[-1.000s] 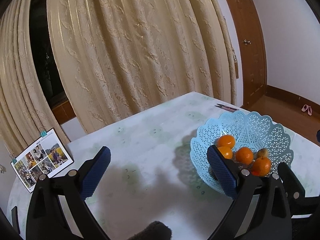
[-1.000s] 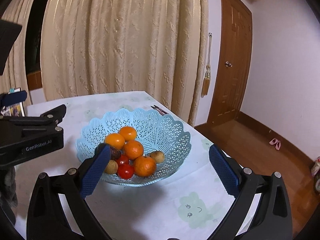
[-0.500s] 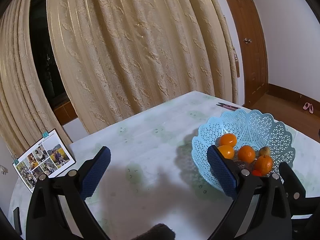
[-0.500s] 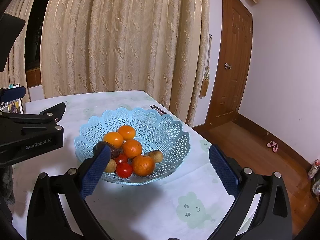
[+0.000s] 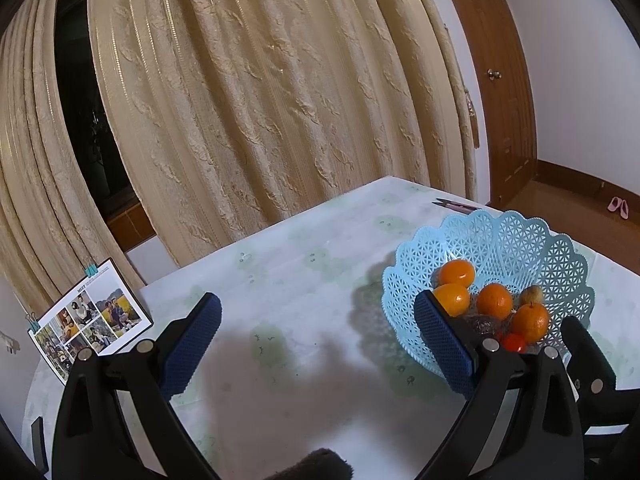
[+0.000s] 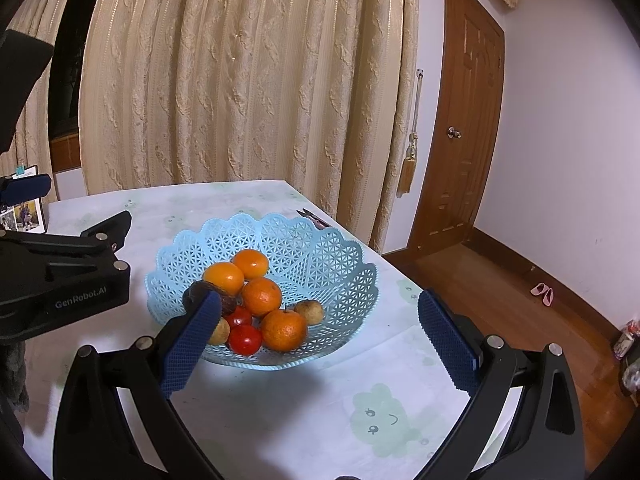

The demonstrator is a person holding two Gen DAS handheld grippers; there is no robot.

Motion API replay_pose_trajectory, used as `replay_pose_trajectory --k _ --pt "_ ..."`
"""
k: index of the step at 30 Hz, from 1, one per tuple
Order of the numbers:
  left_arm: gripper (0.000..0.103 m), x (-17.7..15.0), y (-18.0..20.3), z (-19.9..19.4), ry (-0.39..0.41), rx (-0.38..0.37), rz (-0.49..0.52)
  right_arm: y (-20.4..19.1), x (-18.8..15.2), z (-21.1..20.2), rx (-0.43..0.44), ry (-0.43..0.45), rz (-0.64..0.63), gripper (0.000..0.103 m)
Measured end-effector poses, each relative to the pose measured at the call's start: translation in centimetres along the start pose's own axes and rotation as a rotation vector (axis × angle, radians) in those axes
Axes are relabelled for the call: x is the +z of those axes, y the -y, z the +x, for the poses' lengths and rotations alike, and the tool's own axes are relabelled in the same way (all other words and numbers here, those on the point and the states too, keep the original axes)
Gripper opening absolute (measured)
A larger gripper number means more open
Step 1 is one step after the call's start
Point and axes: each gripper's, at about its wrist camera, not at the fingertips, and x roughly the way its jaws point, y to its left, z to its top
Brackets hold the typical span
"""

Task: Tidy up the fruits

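Curtained room, pale table (image 6: 280,408) | blue lattice basket (image 6: 336,272) heaped with oranges (image 6: 262,296), tomatoes | both jaws released, empty

Curtain (image 5: 280,100), wooden door (image 6: 460,140) — photo card (image 5: 90,320)

1. My light blue lattice basket (image 6: 320,256) sits upright on the table, its scalloped rim flaring wide.
2. Four oranges (image 6: 262,296) are heaped in its middle, touching one another; the nearest one (image 6: 285,330) shows a small stem dimple.
3. Two red tomatoes (image 6: 245,339) lie at the front of the heap, against the oranges.
4. A small tan-brown fruit (image 6: 310,312) rests just right of the heap.
5. A dark wrinkled fruit (image 6: 198,294), possibly a passion fruit, lies on the left side, partly hidden.
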Motion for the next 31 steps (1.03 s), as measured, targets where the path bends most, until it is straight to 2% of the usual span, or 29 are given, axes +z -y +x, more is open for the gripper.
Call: replay_pose_trajectory --k 14,24,29,31 --pt "0.096 -0.1 0.2 0.1 -0.008 0.001 0.004 0.0 -0.1 0.0 -0.008 0.002 -0.007 0.1" --pt "0.096 0.0 0.5 -0.8 0.022 0.006 0.026 -0.1 0.0 -0.1 -0.002 0.005 -0.006 0.1" --pt "0.096 -0.2 -0.7 -0.9 -0.01 -0.004 -0.009 -0.4 0.0 -0.4 0.018 0.001 -0.01 0.1" --pt "0.096 -0.9 -1.6 -0.8 -0.043 -0.005 -0.02 -0.8 -0.2 -0.3 0.055 -0.022 -0.005 0.1"
